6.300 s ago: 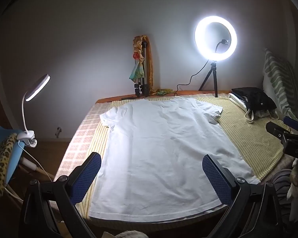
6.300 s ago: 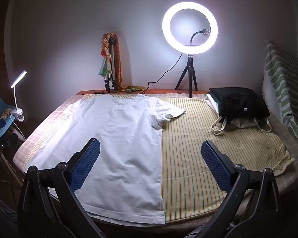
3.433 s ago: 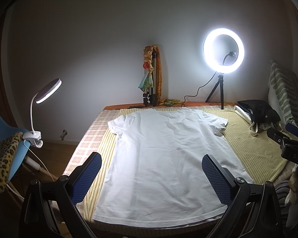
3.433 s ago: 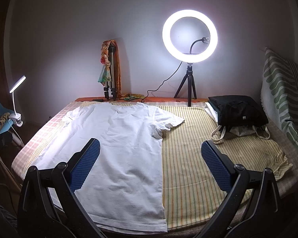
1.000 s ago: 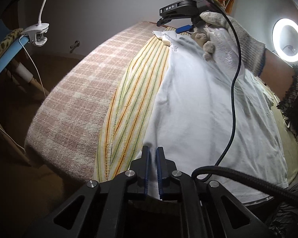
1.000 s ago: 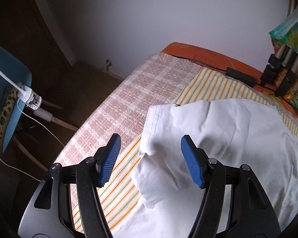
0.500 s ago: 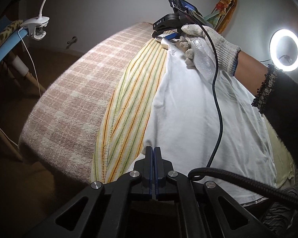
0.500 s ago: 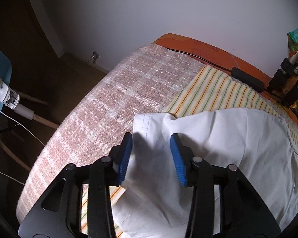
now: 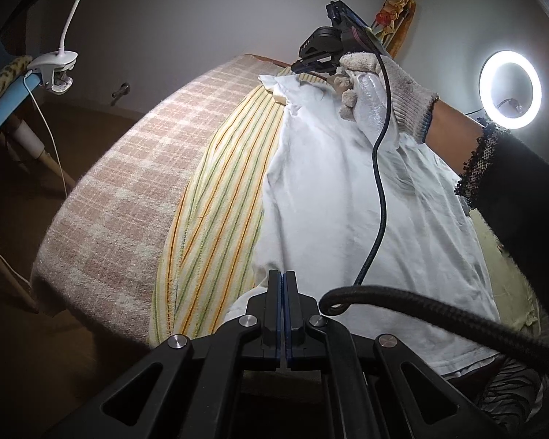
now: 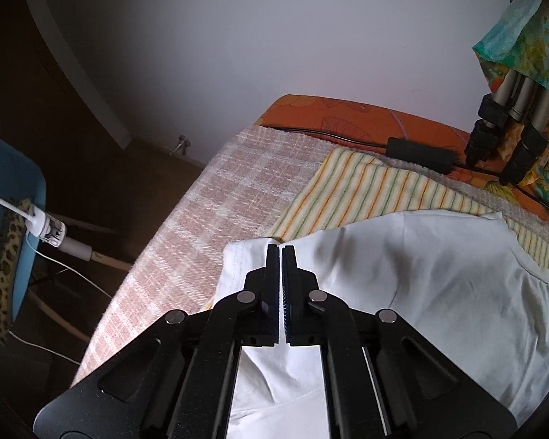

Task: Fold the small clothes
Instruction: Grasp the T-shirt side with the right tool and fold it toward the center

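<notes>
In the left wrist view, the left gripper (image 9: 283, 285) has its jaws pressed together on the near hem corner of the white T-shirt (image 9: 333, 197), which lies along the striped yellow cloth (image 9: 219, 197) on the bed, beside the pink checked blanket (image 9: 128, 183). Farther up the shirt, a gloved hand (image 9: 380, 98) holds the right gripper (image 9: 311, 67) at the sleeve edge, a black cable (image 9: 378, 190) trailing down from it. A ring light (image 9: 510, 84) glows at the right, and a clip lamp (image 9: 56, 69) is clamped to a blue chair at the left. In the right wrist view, the right gripper (image 10: 279, 256) is closed, pinching the edge of the T-shirt (image 10: 421, 274) sleeve, which rises in a ridge toward the jaws. Beyond it lie the striped cloth (image 10: 366, 190), the checked blanket (image 10: 238, 197) and tripod legs (image 10: 501, 139) on the orange sheet (image 10: 347, 113).
</notes>
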Tool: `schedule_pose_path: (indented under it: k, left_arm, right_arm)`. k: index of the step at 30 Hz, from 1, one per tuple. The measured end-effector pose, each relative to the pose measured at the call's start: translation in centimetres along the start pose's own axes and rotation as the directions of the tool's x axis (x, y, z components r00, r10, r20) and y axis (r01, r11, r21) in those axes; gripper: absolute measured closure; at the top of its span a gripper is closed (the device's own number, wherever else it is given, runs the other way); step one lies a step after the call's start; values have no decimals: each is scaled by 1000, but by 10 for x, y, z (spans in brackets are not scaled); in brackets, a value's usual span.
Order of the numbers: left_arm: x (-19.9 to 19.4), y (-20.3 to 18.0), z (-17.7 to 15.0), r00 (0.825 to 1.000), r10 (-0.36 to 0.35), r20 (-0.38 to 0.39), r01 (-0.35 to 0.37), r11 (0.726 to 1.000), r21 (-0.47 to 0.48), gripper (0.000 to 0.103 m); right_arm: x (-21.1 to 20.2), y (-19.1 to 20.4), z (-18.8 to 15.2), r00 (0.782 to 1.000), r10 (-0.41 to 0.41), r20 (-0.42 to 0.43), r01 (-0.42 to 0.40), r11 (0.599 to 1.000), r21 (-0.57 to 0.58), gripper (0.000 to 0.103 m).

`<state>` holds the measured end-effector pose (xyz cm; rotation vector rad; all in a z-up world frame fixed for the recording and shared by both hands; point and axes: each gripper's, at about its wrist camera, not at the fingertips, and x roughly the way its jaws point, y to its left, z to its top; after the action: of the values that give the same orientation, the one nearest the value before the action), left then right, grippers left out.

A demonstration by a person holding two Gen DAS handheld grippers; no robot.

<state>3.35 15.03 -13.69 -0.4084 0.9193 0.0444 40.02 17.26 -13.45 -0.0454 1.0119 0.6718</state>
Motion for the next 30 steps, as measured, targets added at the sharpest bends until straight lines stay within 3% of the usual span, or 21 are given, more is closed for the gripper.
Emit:
schedule_pose_path:
  k: [1,3,4,5,11,12,14,16,17,27,30]
  left_arm:
    - [1,0,0,1000,4,-2,-4,1000,1,103]
    - [3,1,0,1000,7,-8,-7,1000,1,103]
    - [4,1,-1,1000,7,-9,-7,1000,-1,103]
    - [4,2,0,1000,8,-10,-8,1000,-2,103]
    - [8,3,2,1000,15,-16,-15,1000,-6,103]
    - [8,4,2,1000,14,-19,-14,1000,-7,103]
    - [10,4,2,1000,15,-23,-15,1000,-6,103]
    - [11,4,2,1000,13,-28,-14,1000,-7,103]
    - [11,4,2,999,13,-29,-13,1000,-6,103]
    - [5,-17,3,1000,0,6,0,999,54,103]
    - [1,-23,2,999,-34,1,34,998,47,103]
  right_arm:
    - [1,1,1,1000,16,-7,-16,1000,9,98]
    - [7,5,4,998,54,-39,-53,998,26,69]
    - [10,9,3,998,49,-37,-48,999,23,46]
    - [13,16,2,999,32,-26,-32,999,5,42]
    - [47,45,4,996,-58,-68,53,995,-80,43]
    - [52,48,4,994,-81,-76,74,993,-94,50]
    - [62,49,2,989,-115,-89,104,987,-120,75]
    - [60,49,2,988,-139,-74,127,982,-141,92]
    - [59,44,3,988,-131,-75,121,984,-133,95]
    - [2,-12,19,998,-34,45,33,999,8,97]
    - [-13,-22,23,998,-21,67,19,999,26,97]
